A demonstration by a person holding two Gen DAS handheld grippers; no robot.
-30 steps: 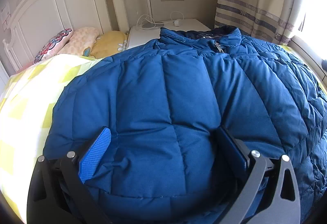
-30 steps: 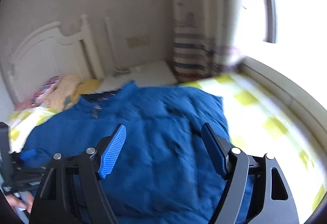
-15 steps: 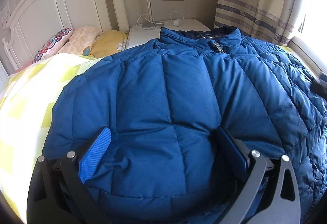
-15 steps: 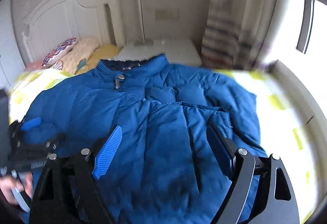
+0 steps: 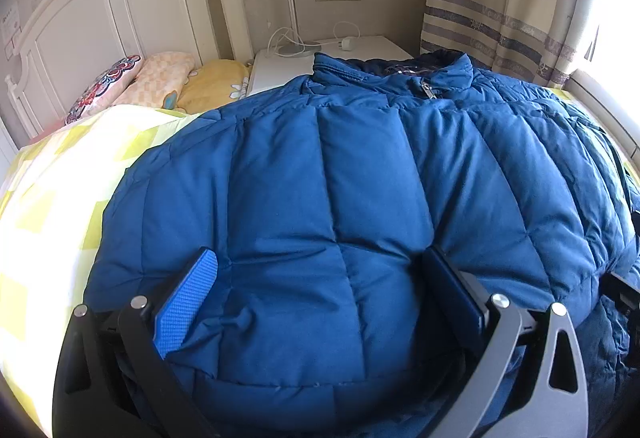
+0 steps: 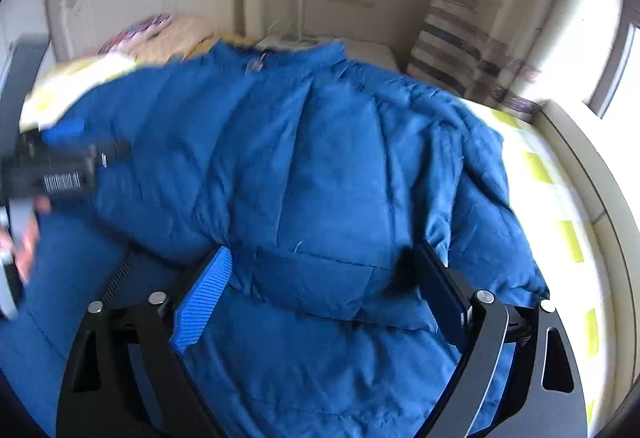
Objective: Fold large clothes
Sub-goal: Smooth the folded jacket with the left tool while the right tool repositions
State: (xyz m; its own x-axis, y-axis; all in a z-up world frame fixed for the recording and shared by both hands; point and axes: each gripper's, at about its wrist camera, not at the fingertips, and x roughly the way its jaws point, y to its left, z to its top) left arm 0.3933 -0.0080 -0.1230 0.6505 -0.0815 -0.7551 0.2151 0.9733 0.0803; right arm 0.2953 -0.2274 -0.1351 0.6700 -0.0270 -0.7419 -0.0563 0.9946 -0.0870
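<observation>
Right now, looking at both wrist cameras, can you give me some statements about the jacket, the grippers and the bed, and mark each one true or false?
1. The blue down jacket lies on a bed with a yellow-and-white checked sheet. True.
2. The jacket's collar points toward the nightstand and the wall. True.
3. The left gripper is shut tight with nothing between its fingers. False: its jaws stand wide open, with puffy jacket fabric bulging between them.
4. The right gripper is open above the jacket. True.
5. Red pillows sit on the nightstand. False: a lamp base and a white cable are there; the pillows lie on the bed by the white headboard.
</observation>
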